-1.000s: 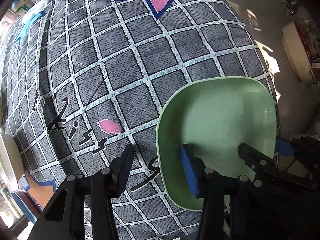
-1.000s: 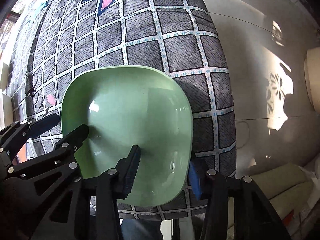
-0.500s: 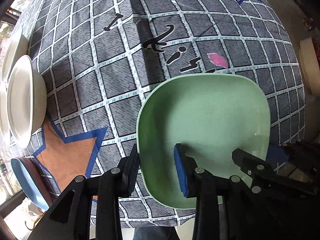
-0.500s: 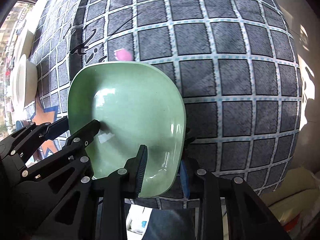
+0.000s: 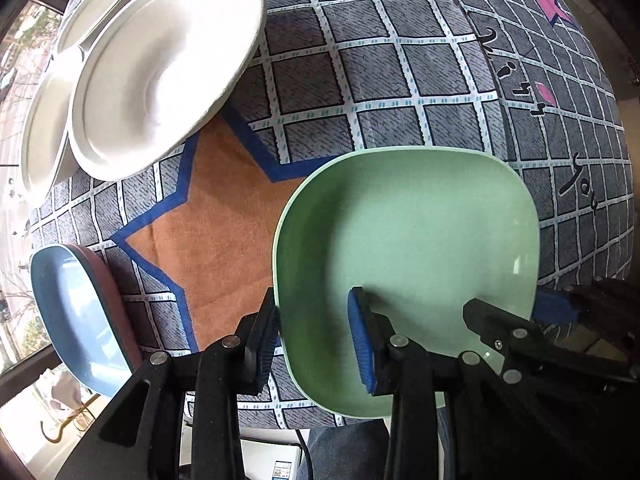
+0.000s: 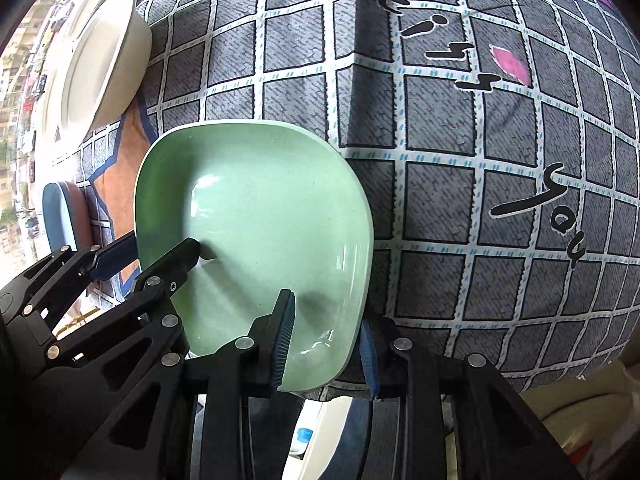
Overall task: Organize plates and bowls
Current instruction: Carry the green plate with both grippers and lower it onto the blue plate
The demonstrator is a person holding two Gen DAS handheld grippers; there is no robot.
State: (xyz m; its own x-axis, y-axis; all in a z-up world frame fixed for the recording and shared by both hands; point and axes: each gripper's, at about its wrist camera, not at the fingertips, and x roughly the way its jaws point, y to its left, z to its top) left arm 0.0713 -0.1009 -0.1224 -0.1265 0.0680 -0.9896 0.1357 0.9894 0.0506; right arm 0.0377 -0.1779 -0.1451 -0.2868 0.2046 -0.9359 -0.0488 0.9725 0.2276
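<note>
A green square bowl (image 5: 404, 248) is held above the checked cloth (image 5: 360, 72) by both grippers. My left gripper (image 5: 316, 340) is shut on its left rim, one finger inside, one outside. My right gripper (image 6: 326, 340) is shut on its right rim (image 6: 352, 320) in the same way; the bowl fills the middle of the right wrist view (image 6: 248, 220). A blue bowl nested in a reddish-brown one (image 5: 76, 316) stands at the cloth's near left edge. White plates (image 5: 160, 68) are stacked at the far left.
The cloth has an orange star patch (image 5: 216, 232) between the green bowl and the blue bowl. More white dishes (image 5: 44, 132) lie behind the big plate. The table's near edge runs just under the grippers. A window lies beyond the left edge.
Both grippers have carried the green bowl leftward across the cloth. The white plates and the blue bowl have come into view and grown closer. The grips have not changed.
</note>
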